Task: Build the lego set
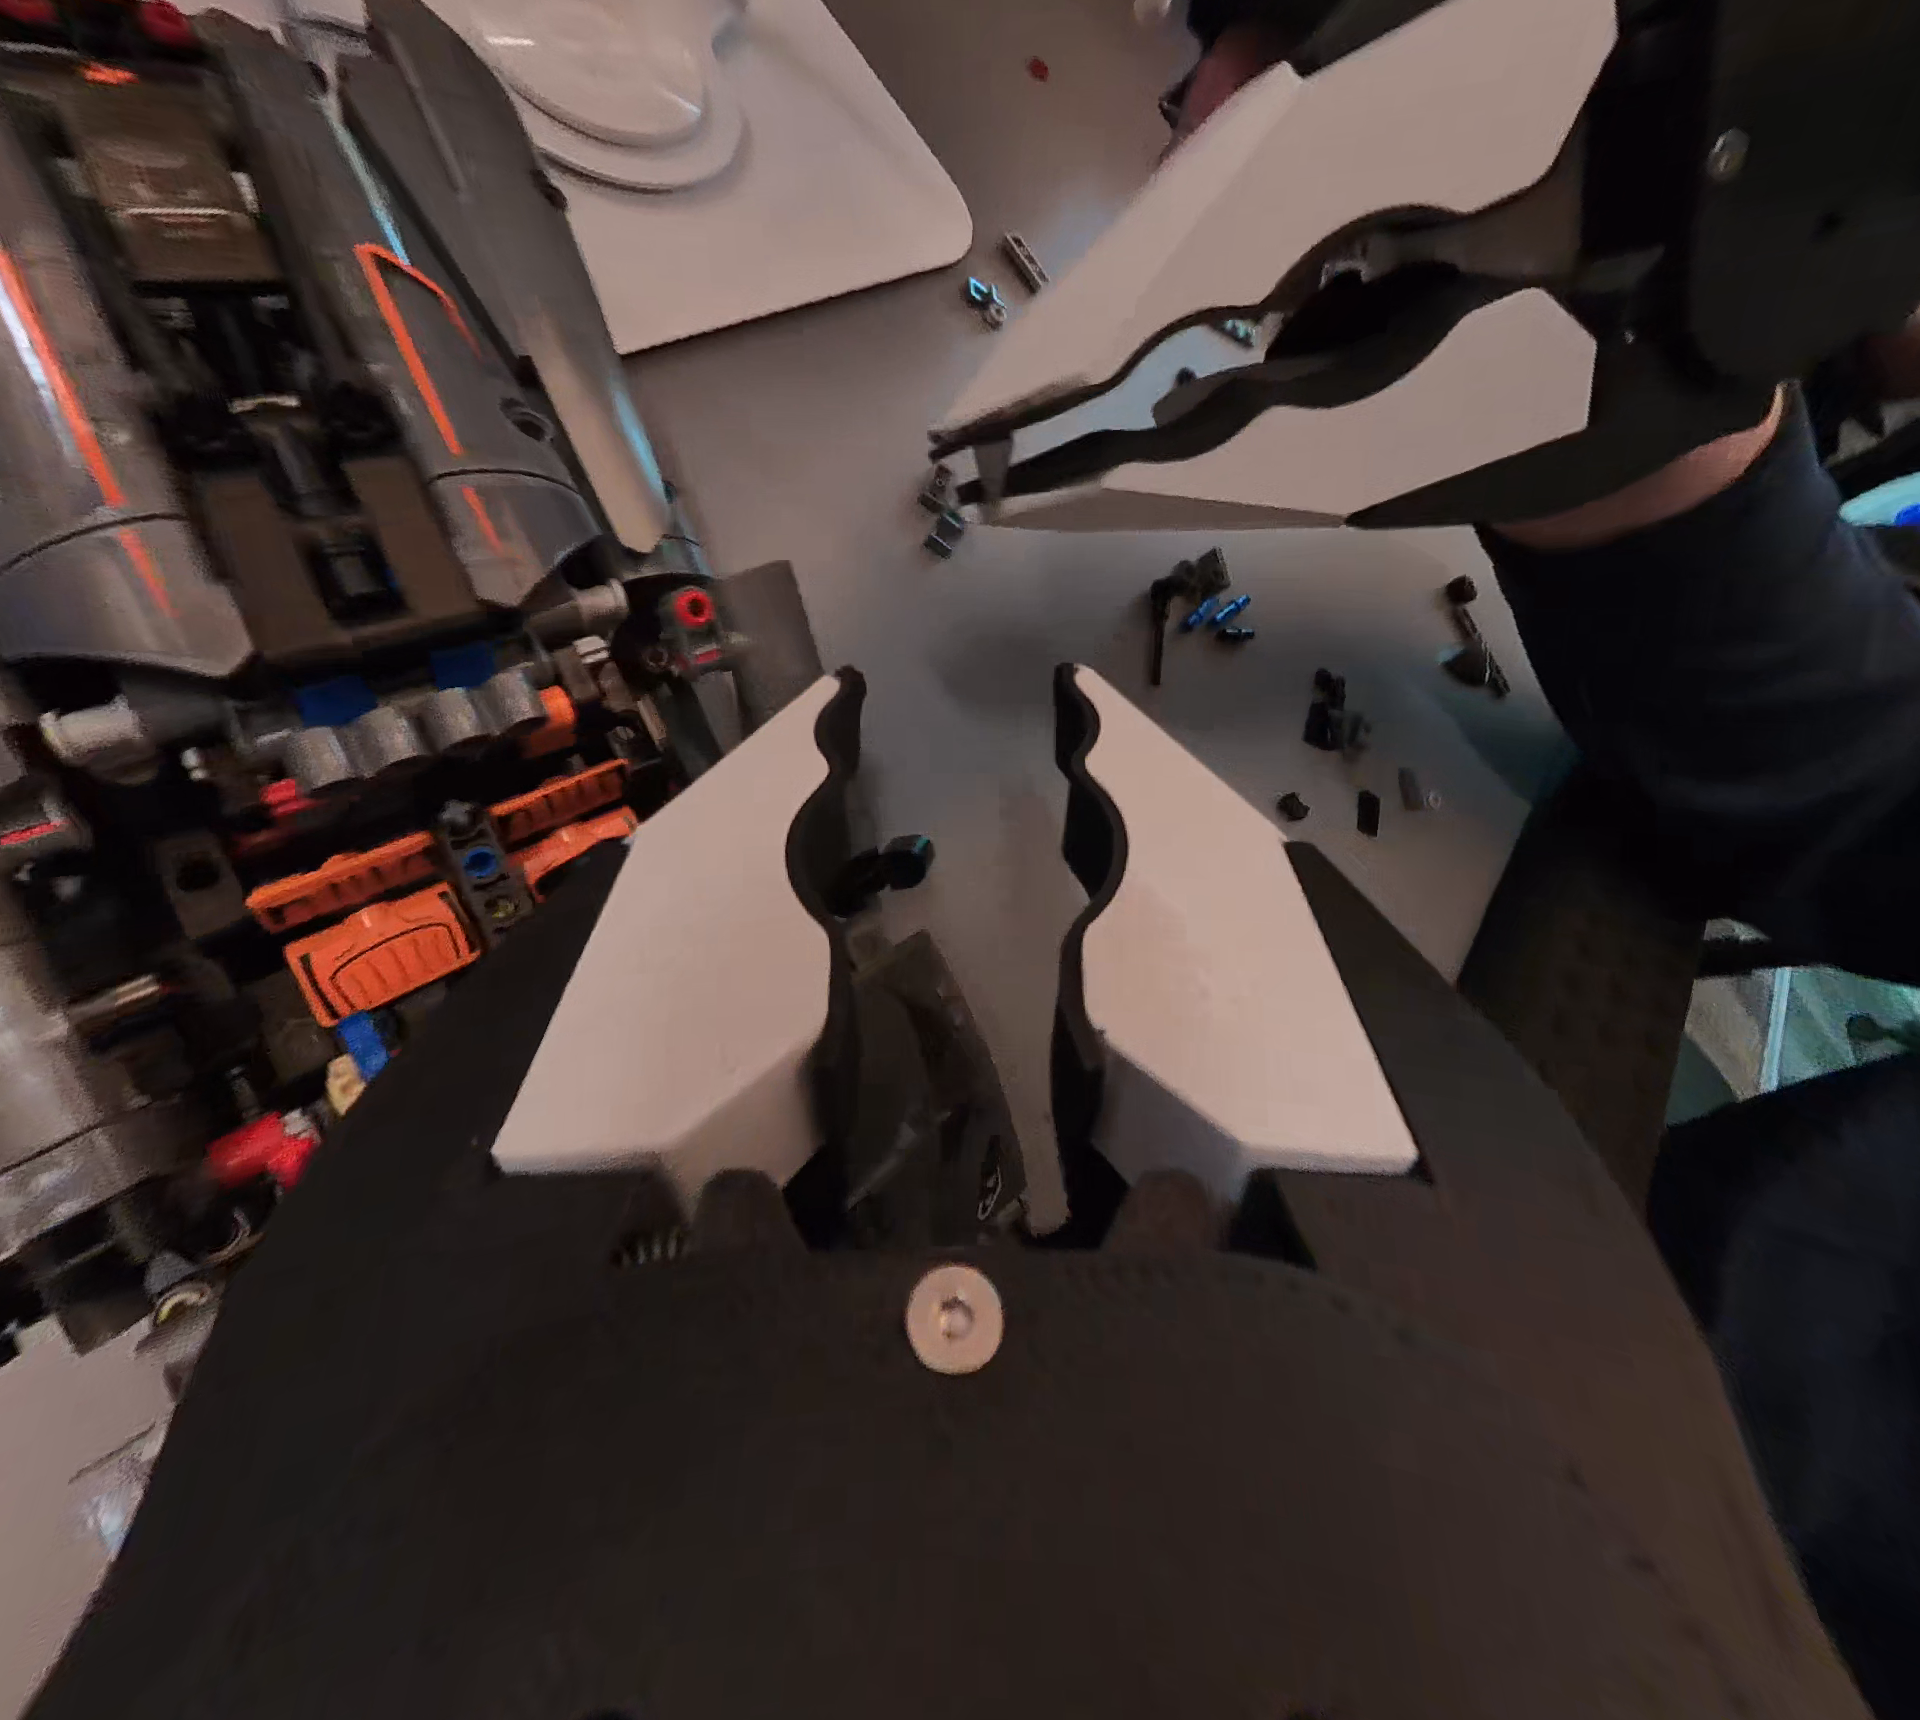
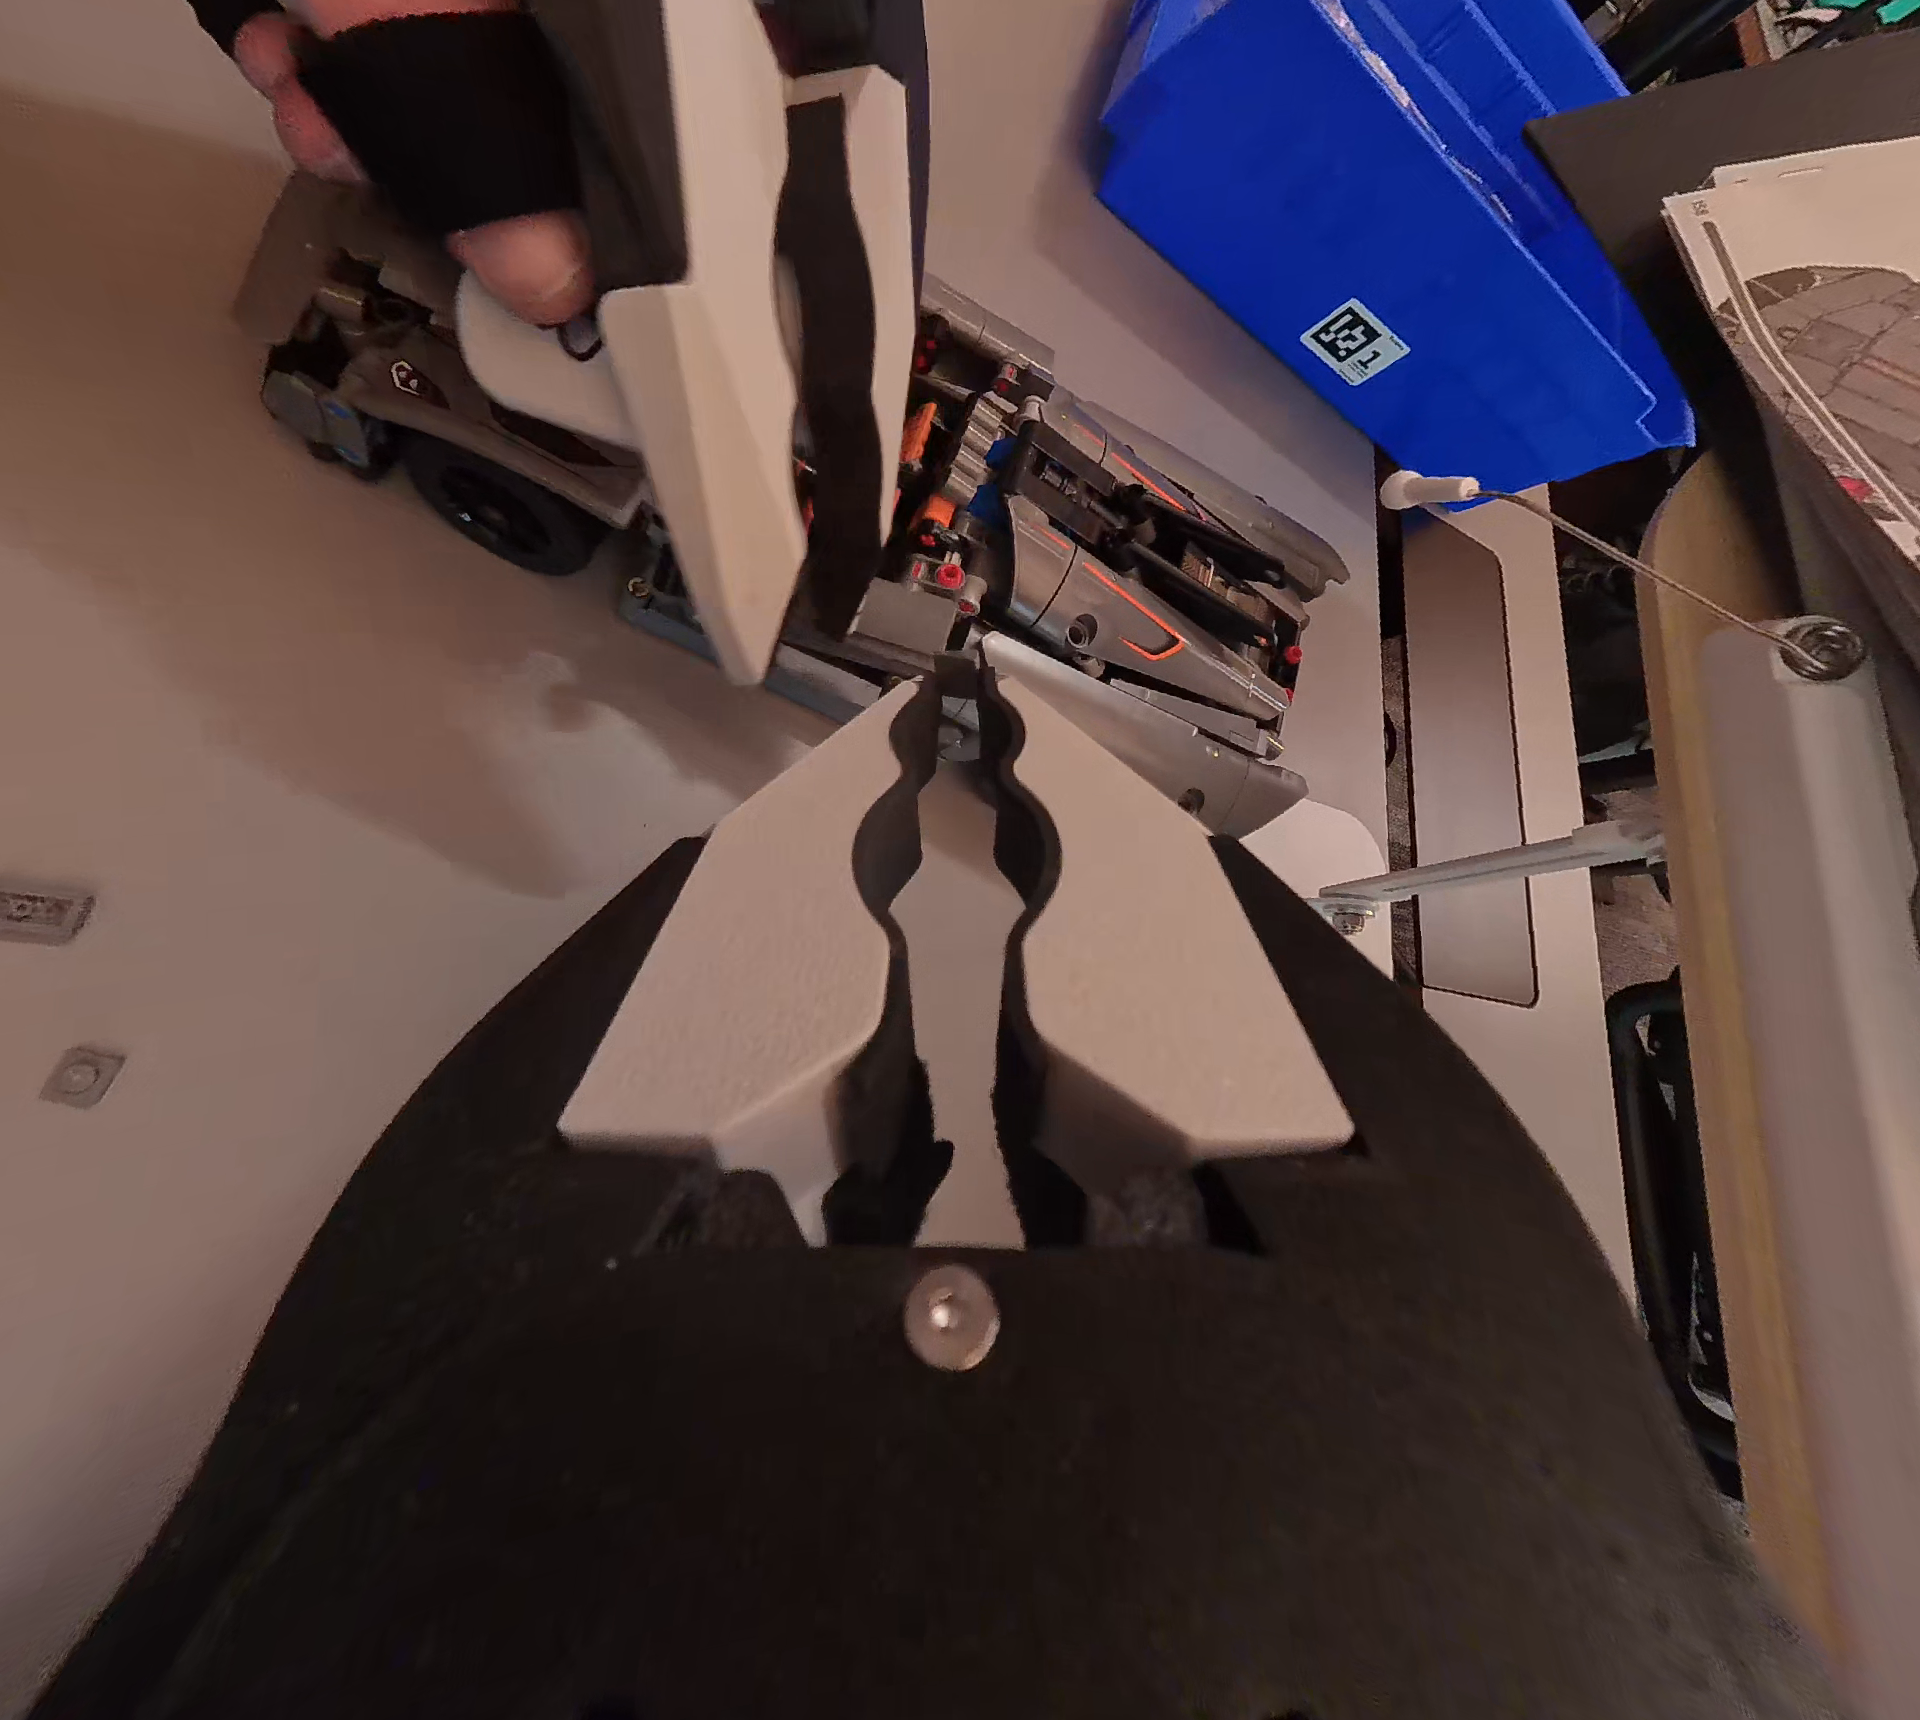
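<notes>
A small dark grey piece [image 2: 958,702] is pinched at the tips of the right gripper [image 2: 954,683], at frame centre. The left gripper [image 1: 956,683] is spread, its wavy black pads bare. The grey, orange-striped lego car [image 1: 291,444] is seen at left.

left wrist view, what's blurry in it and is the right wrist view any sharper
Left wrist view: the lego car at left is motion-smeared, the loose pieces on the table are sharper. Right wrist view: crisper overall, the car is readable, edges bend from wide-angle distortion.
</notes>
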